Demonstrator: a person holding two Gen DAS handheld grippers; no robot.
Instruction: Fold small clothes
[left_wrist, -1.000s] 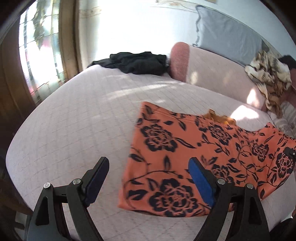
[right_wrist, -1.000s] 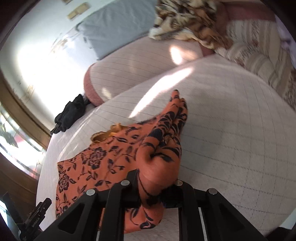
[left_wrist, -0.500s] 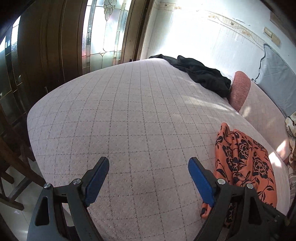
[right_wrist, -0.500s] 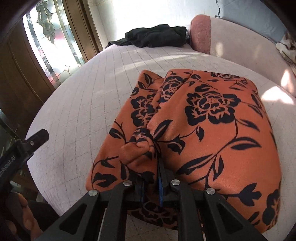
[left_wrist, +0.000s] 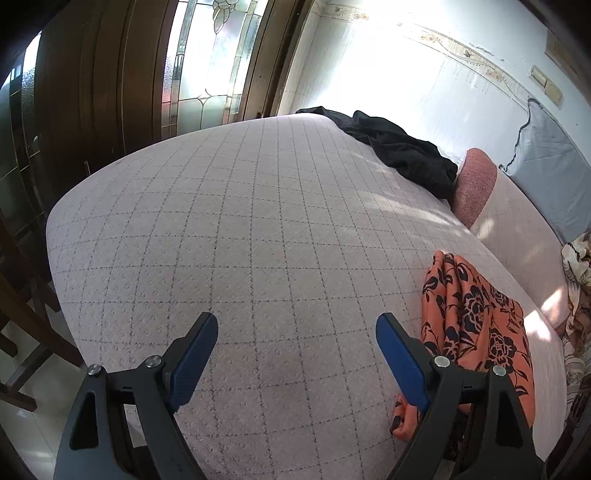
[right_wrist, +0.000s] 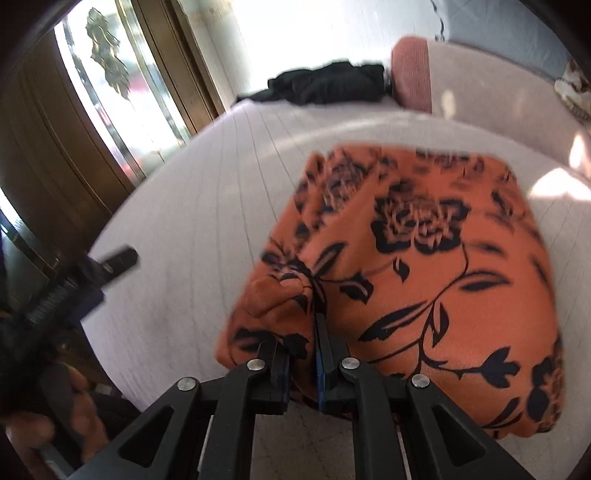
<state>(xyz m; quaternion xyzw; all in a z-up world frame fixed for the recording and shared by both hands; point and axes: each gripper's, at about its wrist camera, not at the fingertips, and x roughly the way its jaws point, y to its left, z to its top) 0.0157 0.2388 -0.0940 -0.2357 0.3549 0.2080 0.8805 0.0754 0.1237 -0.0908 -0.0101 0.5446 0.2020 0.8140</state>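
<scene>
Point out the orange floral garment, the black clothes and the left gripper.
orange floral garment (right_wrist: 424, 266), right wrist view, on its top folded layer.
black clothes (left_wrist: 402, 151), left wrist view, middle of the heap.
left gripper (left_wrist: 295, 347), left wrist view, between its fingertips.

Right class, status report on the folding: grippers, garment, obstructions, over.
Left hand-held gripper open over bare bed. Right hand-held gripper shut on orange floral garment, folded over. Black clothing lies far off.

Light: strong daylight through the stained-glass door (left_wrist: 207, 74), dead ahead of the left gripper.
Glare: wall (left_wrist: 388, 74) washed out white.
Shadows: sun patches mottle the bedspread (left_wrist: 258, 240).
Blur: right wrist view smeared throughout.
Edges: fisheye bending, dark corners.
</scene>
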